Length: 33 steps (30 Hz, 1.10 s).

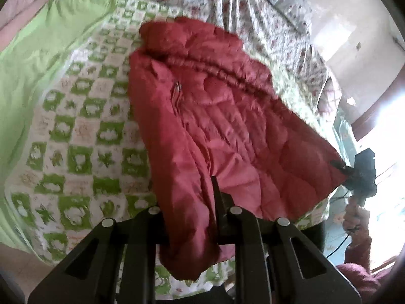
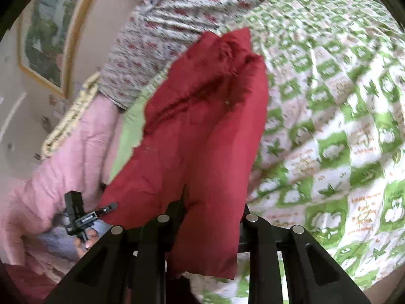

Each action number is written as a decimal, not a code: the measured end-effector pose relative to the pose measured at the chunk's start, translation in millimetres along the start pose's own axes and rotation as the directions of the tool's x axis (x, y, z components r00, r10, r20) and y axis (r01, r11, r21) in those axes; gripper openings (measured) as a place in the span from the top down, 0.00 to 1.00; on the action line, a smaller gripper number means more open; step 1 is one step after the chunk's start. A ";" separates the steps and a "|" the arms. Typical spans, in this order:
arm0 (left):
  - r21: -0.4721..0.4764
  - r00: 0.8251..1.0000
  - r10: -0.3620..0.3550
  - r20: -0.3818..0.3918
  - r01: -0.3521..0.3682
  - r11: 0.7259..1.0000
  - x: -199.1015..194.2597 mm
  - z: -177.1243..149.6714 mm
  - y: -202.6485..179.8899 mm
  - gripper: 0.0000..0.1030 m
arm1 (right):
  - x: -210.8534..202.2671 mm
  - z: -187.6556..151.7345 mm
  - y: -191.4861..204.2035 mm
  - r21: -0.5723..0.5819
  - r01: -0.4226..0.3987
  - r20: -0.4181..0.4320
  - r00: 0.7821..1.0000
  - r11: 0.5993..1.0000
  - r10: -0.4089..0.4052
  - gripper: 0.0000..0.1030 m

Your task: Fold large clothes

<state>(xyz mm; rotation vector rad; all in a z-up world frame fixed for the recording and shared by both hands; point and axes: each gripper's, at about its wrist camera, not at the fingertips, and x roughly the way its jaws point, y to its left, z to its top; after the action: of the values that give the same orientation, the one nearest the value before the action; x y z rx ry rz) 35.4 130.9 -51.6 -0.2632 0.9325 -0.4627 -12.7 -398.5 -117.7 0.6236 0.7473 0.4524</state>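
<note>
A red quilted jacket (image 1: 215, 101) lies spread on a bed covered by a green-and-white checked quilt (image 1: 76, 139), its hem lifted toward me. My left gripper (image 1: 192, 197) is shut on one hem corner, and the fabric drapes over and hides its left finger. At the right edge of the left wrist view, my right gripper (image 1: 341, 167) pinches the other hem corner. In the right wrist view the jacket (image 2: 202, 114) bunches between the fingers of my right gripper (image 2: 210, 210), which is shut on it. The left gripper (image 2: 106, 209) clamps the hem at lower left.
Floral bedding (image 1: 253, 12) is heaped at the head of the bed. A pink quilt (image 2: 63, 157) and a plain green cloth (image 1: 38, 50) lie beside the jacket. A framed picture (image 2: 48, 33) hangs on the wall. A hand (image 1: 354, 217) holds the right gripper's handle.
</note>
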 end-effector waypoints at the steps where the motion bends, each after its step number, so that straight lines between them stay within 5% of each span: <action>1: -0.005 1.000 -0.007 0.019 0.007 1.000 -4.6 7.0 0.4 0.84 | -2.1 3.9 2.2 -0.003 -0.011 0.012 1.000 1.000 0.011 0.78; 7: -0.009 0.990 -0.032 0.139 0.033 0.999 -20.9 57.9 -7.3 0.84 | -8.9 41.5 24.3 -0.048 -0.077 0.114 0.990 0.996 0.082 0.78; 16: -0.013 0.967 -0.018 0.255 0.022 1.000 -23.1 130.4 -21.6 0.84 | -2.7 111.3 43.6 -0.077 -0.062 0.241 0.967 0.995 0.079 0.78; 33: -0.045 0.951 0.082 0.298 -0.071 0.996 35.4 226.0 -17.5 0.83 | 64.1 218.1 39.2 -0.070 0.012 0.296 0.955 0.997 0.009 0.77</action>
<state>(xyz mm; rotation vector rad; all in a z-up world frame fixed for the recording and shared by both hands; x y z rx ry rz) 233.7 102.8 60.3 -0.3172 0.6510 -0.3242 184.3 -410.5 1.6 0.6076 0.4442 0.3721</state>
